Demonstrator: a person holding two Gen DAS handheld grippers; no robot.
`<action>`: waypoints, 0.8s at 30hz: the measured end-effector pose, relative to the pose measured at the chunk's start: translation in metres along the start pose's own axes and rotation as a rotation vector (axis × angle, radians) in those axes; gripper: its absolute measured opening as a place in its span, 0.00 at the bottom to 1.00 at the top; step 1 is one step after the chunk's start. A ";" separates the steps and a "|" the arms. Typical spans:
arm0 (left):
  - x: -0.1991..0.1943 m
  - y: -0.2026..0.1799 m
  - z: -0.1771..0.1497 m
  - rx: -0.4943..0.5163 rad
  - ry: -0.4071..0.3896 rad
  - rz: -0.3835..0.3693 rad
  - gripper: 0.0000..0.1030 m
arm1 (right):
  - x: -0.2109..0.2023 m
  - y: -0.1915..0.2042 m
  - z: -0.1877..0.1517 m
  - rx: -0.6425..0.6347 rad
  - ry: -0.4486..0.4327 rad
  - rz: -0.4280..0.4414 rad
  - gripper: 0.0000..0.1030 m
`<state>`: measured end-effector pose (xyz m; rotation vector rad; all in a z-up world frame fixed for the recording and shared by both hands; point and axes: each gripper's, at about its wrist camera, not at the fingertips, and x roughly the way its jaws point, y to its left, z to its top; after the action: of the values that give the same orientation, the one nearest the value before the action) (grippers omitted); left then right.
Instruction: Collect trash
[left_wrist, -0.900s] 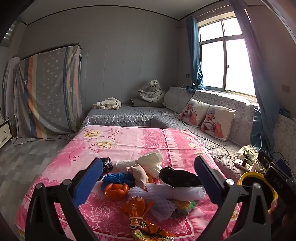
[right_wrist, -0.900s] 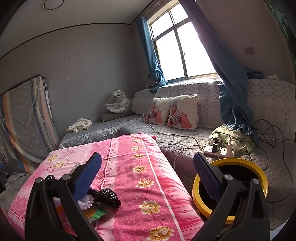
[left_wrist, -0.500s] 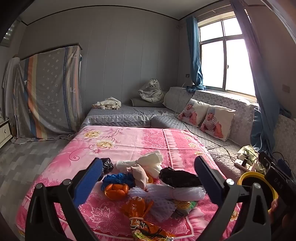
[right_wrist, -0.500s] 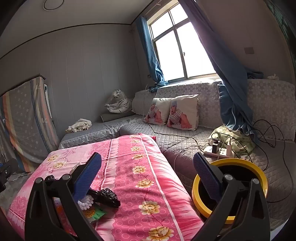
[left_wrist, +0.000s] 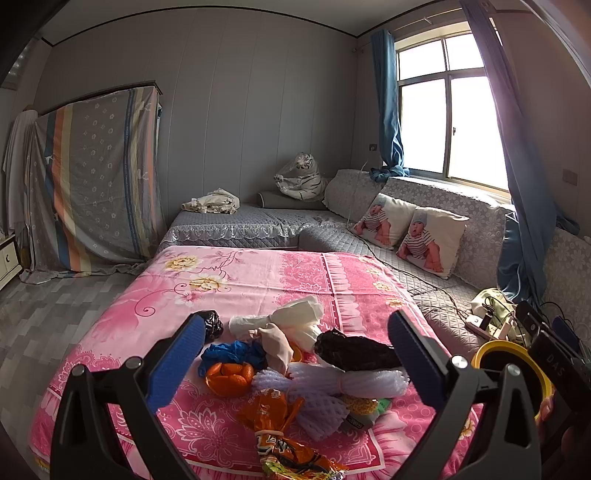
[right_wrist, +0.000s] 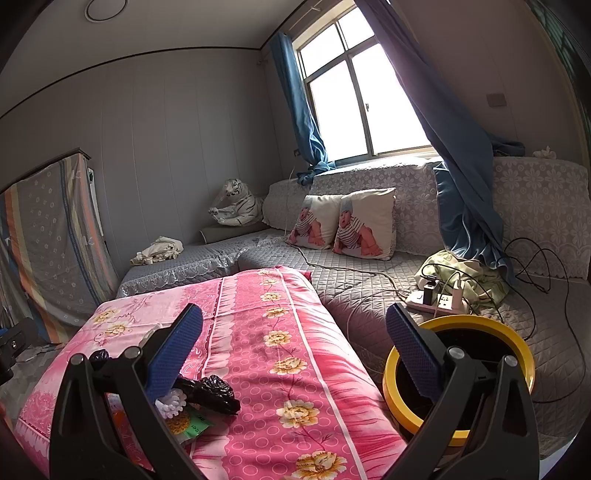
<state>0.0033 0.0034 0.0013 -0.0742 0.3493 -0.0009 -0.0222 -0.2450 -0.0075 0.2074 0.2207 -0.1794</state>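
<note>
Facing trash pile (left_wrist: 295, 365), yellow bin (right_wrist: 458, 376) beside

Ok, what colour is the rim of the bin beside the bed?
Yellow, with a dark inside. The bin shows best in the right wrist view.

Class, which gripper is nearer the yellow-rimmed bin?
Right. The right gripper has the yellow-rimmed bin just beyond its fingers; the left gripper faces the trash pile, bin off to its side.

Grey panelled walls (left_wrist: 240, 110) enclose the room. Bright daylight pours through a window (left_wrist: 454, 122) on the right, flanked by blue curtains (left_wrist: 388, 110). A grey quilted corner sofa (left_wrist: 258, 225) runs along the far wall and right side; grey plank floor (left_wrist: 55, 310) lies left.
</note>
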 end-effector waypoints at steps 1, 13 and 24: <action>0.000 0.000 0.000 0.000 0.001 0.001 0.93 | 0.000 0.000 0.000 -0.001 0.000 -0.001 0.92; 0.001 0.000 -0.001 0.001 0.001 0.002 0.93 | 0.001 -0.001 -0.001 0.001 0.001 0.000 0.92; 0.001 0.000 -0.001 0.001 0.003 0.001 0.93 | 0.001 -0.001 -0.002 0.002 0.001 0.000 0.92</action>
<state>0.0039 0.0031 0.0000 -0.0730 0.3520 -0.0004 -0.0213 -0.2454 -0.0098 0.2099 0.2219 -0.1793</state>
